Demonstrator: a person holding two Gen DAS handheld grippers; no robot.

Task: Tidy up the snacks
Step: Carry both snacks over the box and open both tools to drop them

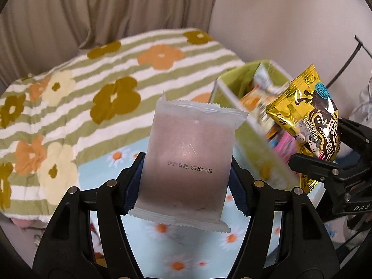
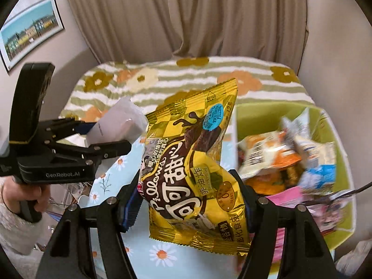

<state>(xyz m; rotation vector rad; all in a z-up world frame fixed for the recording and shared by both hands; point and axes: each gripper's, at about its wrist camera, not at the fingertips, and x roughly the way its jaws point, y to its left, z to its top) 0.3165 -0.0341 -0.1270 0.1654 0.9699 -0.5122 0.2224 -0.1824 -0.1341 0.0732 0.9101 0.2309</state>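
Observation:
My left gripper (image 1: 186, 181) is shut on a frosted white snack packet (image 1: 188, 148) with a printed date, held upright above the daisy cloth. It also shows in the right wrist view (image 2: 118, 125), at the left. My right gripper (image 2: 193, 197) is shut on a yellow chocolate pillow snack bag (image 2: 195, 174), held upright just left of the green box (image 2: 262, 109). That bag also shows in the left wrist view (image 1: 309, 121), beside the green box (image 1: 253, 148). The box holds several snack packets (image 2: 274, 155).
A light blue daisy cloth (image 1: 186, 244) covers the table below. A green striped flower blanket (image 1: 93, 74) lies behind it. Beige curtains (image 2: 186, 18) hang at the back. A framed picture (image 2: 30, 30) is on the left wall.

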